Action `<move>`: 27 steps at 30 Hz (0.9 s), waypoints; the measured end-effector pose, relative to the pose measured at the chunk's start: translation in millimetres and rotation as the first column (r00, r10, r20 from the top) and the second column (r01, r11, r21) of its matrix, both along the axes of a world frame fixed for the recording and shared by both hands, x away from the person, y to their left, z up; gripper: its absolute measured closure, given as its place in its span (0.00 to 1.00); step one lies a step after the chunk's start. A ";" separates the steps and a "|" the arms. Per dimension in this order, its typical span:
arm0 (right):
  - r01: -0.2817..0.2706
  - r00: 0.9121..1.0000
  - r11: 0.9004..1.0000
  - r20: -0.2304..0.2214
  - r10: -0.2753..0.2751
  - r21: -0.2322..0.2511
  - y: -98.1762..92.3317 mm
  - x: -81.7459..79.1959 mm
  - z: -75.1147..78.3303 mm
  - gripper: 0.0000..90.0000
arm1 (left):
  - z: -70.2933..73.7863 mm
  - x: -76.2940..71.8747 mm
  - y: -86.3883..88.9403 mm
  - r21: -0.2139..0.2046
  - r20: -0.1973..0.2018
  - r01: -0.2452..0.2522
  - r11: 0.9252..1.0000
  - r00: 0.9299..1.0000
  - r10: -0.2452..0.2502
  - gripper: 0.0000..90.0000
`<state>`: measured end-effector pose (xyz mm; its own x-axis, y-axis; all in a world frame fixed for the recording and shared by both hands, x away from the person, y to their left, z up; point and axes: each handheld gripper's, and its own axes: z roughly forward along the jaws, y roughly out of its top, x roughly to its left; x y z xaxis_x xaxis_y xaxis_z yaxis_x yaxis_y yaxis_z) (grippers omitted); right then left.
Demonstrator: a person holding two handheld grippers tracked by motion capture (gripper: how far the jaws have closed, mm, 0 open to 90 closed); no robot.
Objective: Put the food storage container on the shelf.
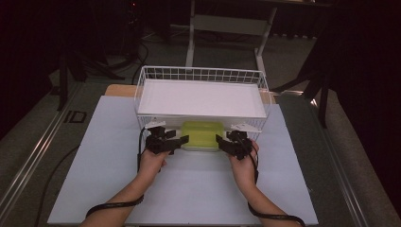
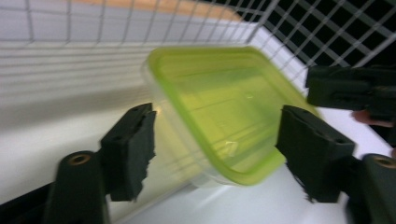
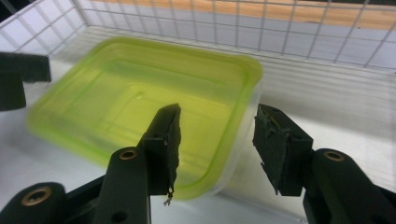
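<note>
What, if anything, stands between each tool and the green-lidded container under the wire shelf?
Nothing visible does. The left tool and right tool both stand open at opposite ends of the container, jaws straddling its corners.

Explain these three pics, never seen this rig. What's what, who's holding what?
No robot here: a person holds a hand-held two-jaw gripper in each hand. The high view looks down on the table from the person's side, with the left gripper and right gripper on either side of a clear box with a green lid. The box sits at the front of a white wire rack, partly under its white shelf.

The other two pictures come from cameras riding on the grippers, looking along their black jaws. In the left gripper view, the left gripper's jaws stand wide open around a corner of the box. In the right gripper view, the right gripper's jaws are open, straddling the box's edge. Nothing is clamped yet.
</note>
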<state>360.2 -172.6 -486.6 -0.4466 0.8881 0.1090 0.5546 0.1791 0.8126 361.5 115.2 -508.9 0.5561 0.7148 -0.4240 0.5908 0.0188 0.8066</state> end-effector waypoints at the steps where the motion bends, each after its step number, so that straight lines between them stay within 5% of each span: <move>1: -0.005 1.000 1.000 -0.002 0.005 -0.002 0.6 -2.9 1.7 0.57 | 1.0 -2.6 0.7 0.003 0.015 0.015 1.000 1.000 -0.015 0.24; 4: -0.029 0.999 0.999 -0.016 0.030 0.017 1.6 -10.9 8.0 0.58 | 4.4 -11.9 1.9 0.023 0.067 0.056 0.998 0.996 -0.058 0.17; 14: -0.119 0.989 0.987 -0.070 0.127 0.109 10.3 -38.5 12.1 0.63 | 16.5 -45.4 3.2 0.036 0.073 0.188 0.981 0.979 -0.191 0.02; 18: -0.118 0.989 0.989 -0.082 0.126 0.090 14.8 -43.1 6.4 0.73 | 19.5 -60.7 6.3 0.060 0.110 0.187 0.981 0.975 -0.192 0.02; 23: -0.134 0.984 0.989 -0.108 0.140 0.059 22.8 -46.6 -3.3 1.00 | 12.6 -77.9 10.1 0.089 0.108 0.176 0.980 0.977 -0.185 0.02; 27: -0.141 0.980 0.989 -0.137 0.144 0.034 28.8 -43.4 -14.5 1.00 | 3.6 -88.0 13.6 0.091 0.126 0.153 0.984 0.978 -0.164 0.02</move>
